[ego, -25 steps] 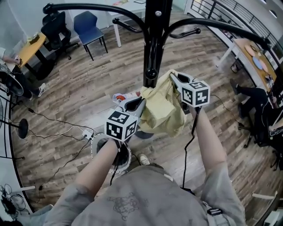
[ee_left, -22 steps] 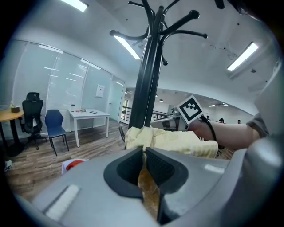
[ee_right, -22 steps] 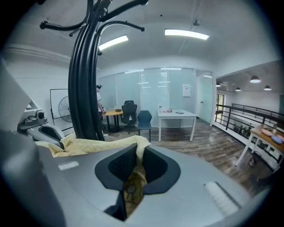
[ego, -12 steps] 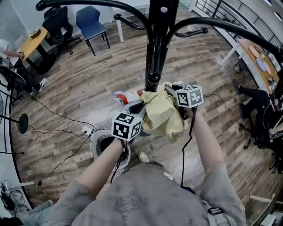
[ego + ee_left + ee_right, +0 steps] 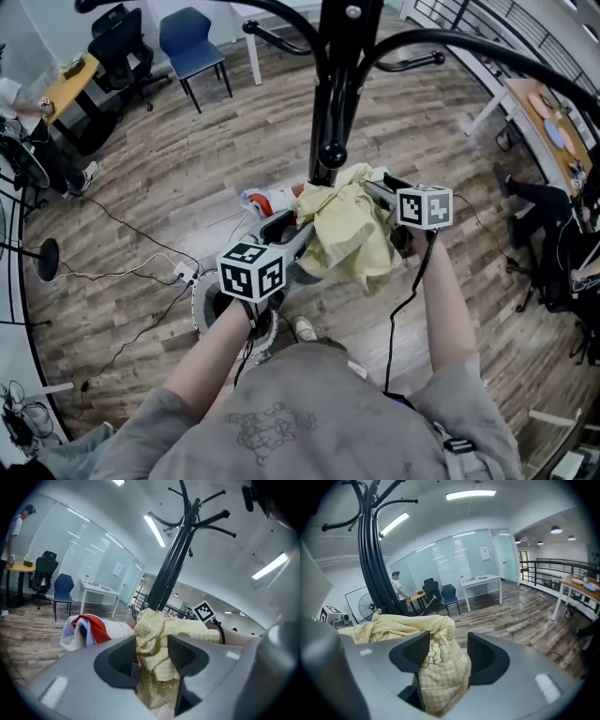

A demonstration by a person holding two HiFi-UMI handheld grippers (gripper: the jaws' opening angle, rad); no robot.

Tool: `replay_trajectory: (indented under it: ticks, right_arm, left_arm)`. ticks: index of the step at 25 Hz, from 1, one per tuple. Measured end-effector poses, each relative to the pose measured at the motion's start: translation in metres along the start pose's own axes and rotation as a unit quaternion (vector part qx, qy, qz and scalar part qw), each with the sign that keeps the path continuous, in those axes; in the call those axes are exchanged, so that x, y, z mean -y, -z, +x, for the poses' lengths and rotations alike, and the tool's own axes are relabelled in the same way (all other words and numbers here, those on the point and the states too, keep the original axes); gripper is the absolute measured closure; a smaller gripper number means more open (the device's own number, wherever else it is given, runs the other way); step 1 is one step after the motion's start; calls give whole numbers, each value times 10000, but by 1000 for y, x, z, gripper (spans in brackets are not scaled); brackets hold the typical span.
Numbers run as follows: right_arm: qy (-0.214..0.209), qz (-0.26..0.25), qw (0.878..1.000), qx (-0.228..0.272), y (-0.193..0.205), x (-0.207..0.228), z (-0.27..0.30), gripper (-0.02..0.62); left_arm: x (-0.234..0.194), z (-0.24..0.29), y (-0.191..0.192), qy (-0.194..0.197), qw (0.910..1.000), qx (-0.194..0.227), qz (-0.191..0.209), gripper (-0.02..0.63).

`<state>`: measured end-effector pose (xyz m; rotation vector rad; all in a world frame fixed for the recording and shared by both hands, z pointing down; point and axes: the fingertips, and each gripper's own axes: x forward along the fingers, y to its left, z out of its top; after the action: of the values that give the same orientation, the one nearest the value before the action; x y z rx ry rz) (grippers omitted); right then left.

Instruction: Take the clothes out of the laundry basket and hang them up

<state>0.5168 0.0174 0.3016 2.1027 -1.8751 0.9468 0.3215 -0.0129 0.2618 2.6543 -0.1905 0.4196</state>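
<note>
Holding a yellow checked garment [image 5: 349, 232] stretched between them, both grippers are working close to the black pole of the coat stand [image 5: 330, 103]. The left gripper [image 5: 296, 231] is pinching one bunched edge, its jaws closed down on the folds. The right gripper [image 5: 379, 193] is clamping the opposite edge in the same way, on cloth carrying a small printed figure.

Progress, as judged: this garment is hanging clear of the laundry basket [image 5: 199, 309], which is sitting on the floor under the left forearm with its contents hidden. The garment is not resting on any hook, and the curved arms in view are carrying nothing, so hanging is yet to be done. A red-and-white garment [image 5: 265, 201] is lying bunched near the foot of the stand, unhung; whether it is sitting in a container cannot be told.

Materials: the yellow cloth is showing as thin, soft, fine-checked fabric, crumpling limply and sagging between the two grips. The stand is appearing as glossy dark tubing with sweeping arms ending in rounded knobs. The wooden floor [image 5: 169, 187] is showing grey-brown planks.
</note>
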Motion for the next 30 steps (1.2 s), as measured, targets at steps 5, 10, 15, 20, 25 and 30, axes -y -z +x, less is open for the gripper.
replay_trajectory:
  ticks: [5,10,15,20,25,30]
  right_arm:
    - [231,-26,9981,571,-31,-5,-44,322]
    - [-8,-488,9901,1315,-75,-61,-92,366]
    - [-264,-730,9763,2019,-103,-126,-133,431]
    - [-595,-987,9661,2311,-104,-186,-158,473]
    - [-902,-1122,9644,2217,-89,-238,-161,508]
    - [-1261,-1249,9646,1951,-74,-285,-146,533]
  left_arm:
    - [2,-25,-22,126,9992,377,-27,383]
    - [-6,-53,-44,-36,9982,519,298,383]
    - [-12,-87,-66,-278,9949,533,810,384]
    - [-16,-128,-84,-453,9910,734,1028,398]
    - [-21,-170,-95,-558,9875,994,1085,438]
    - [-30,-211,-89,-871,9832,1122,1144,477]
